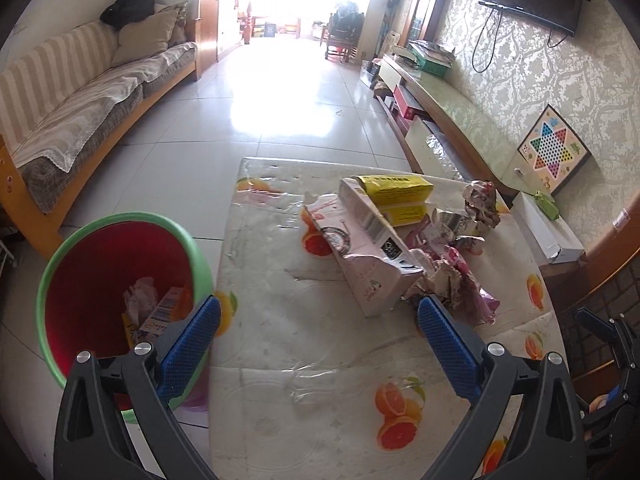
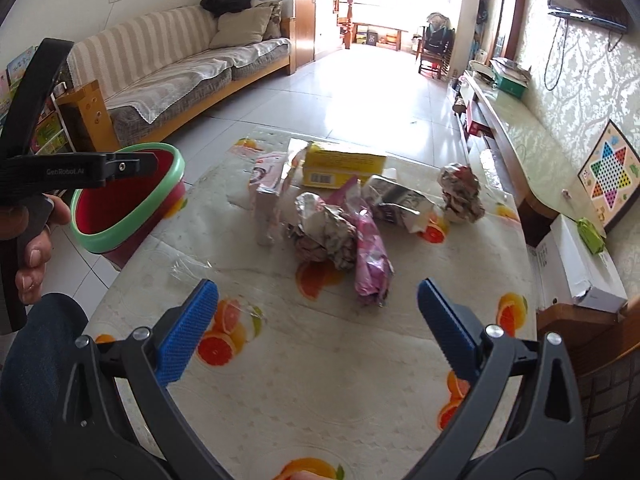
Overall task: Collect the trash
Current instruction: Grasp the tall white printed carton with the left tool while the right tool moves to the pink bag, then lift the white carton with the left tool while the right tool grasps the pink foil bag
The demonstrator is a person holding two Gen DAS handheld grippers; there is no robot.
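Trash sits piled at your twelve o'clock on the table [image 2: 320,360]: pink wrapper [image 2: 370,252] nearest, yellow box [image 2: 340,164] behind. Both claws, left gripper [image 1: 318,320] and right gripper [image 2: 318,304], gape wide, empty. Straddle the wrapper squarely, pinch firmly, then swing to the bin [image 1: 120,248] at nine o'clock.

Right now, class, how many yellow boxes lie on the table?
2: stacked at the pile's far end, upper box on the lower box. Others may be hidden.
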